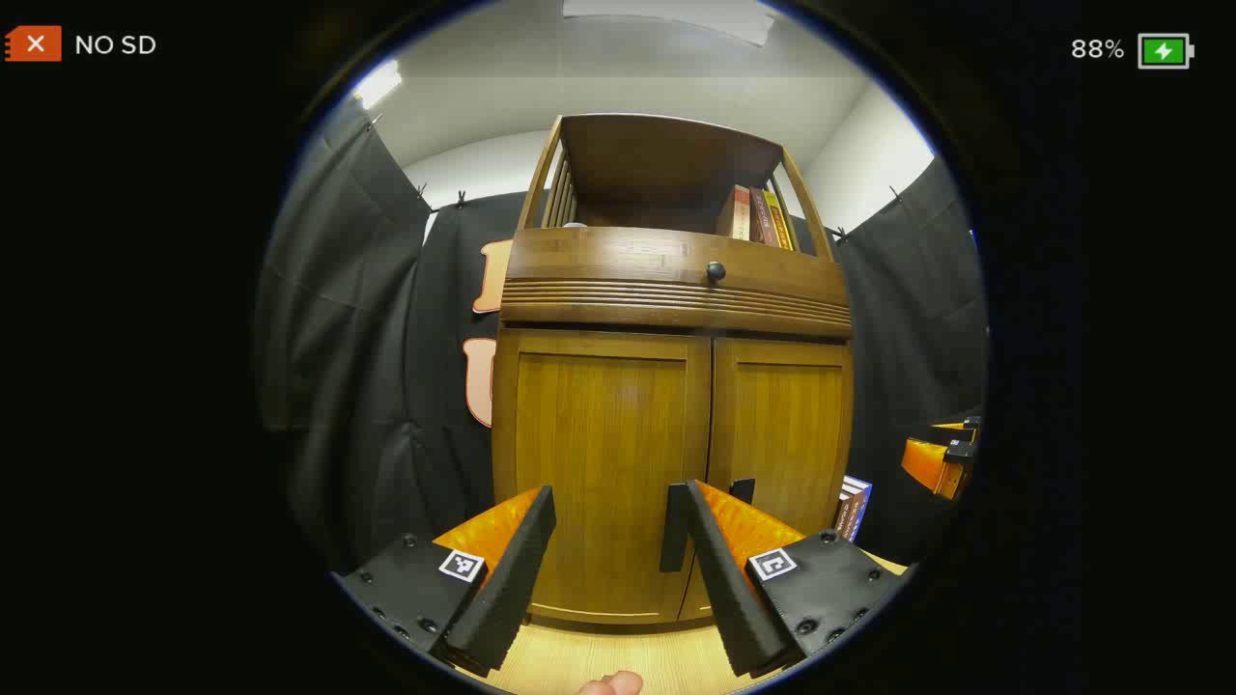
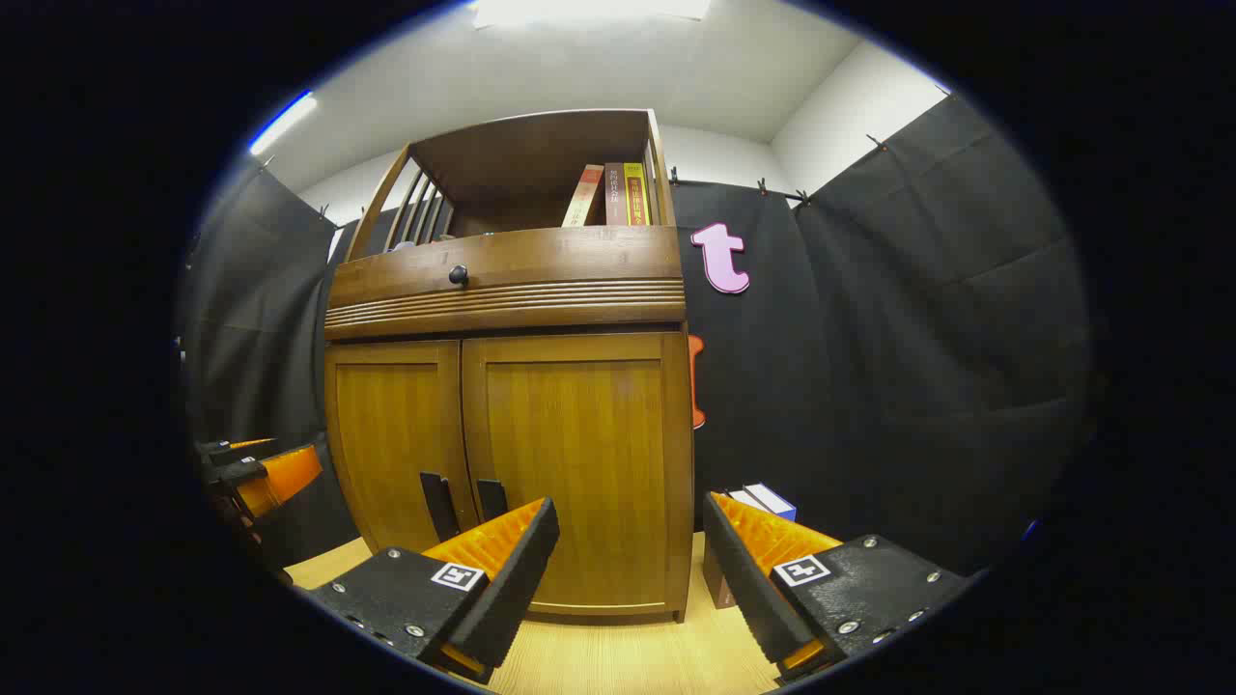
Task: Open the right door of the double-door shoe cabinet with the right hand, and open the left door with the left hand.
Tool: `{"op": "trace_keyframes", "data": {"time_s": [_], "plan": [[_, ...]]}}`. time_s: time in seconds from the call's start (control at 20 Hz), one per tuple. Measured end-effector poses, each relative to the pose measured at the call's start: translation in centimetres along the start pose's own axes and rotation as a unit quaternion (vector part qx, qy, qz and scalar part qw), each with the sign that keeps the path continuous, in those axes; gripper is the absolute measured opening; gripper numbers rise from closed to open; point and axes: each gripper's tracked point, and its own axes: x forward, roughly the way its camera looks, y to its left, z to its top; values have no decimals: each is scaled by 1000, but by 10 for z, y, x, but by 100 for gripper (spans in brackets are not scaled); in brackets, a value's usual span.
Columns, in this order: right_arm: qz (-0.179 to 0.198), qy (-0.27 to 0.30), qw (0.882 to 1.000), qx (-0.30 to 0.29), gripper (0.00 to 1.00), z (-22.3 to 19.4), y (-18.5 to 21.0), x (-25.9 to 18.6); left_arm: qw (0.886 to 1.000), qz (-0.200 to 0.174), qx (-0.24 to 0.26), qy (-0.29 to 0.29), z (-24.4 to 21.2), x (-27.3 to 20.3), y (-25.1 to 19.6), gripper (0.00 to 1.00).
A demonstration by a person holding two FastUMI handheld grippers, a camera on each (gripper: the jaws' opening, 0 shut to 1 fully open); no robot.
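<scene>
The wooden shoe cabinet stands ahead with both doors shut. In the left gripper view its left door point(image 1: 603, 454) fills the middle and the right door point(image 1: 784, 434) sits beside it. Two dark vertical handles point(image 1: 742, 490) flank the centre seam low down. My left gripper point(image 1: 618, 492) is open in front of the left door, a short way off, with nothing between its fingers. In the right gripper view my right gripper point(image 2: 632, 507) is open before the right door point(image 2: 579, 463), also apart from it. The handles point(image 2: 492, 497) lie to the left of its left finger.
A drawer with a round knob point(image 1: 716, 272) runs above the doors, and books point(image 2: 613, 198) stand on the open top shelf. A stack of books point(image 2: 763, 502) rests on the floor to the cabinet's right. Black cloth walls close in on both sides. The floor is light wood.
</scene>
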Motion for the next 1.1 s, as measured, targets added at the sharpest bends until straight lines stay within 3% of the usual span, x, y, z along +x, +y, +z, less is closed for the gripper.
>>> {"op": "trace_keyframes", "data": {"time_s": [1.1], "plan": [[0, 5, 1000, 5, 93, -5, 4, -2, 1000, 7, 1, 2, -1, -2, 5, 81]]}}
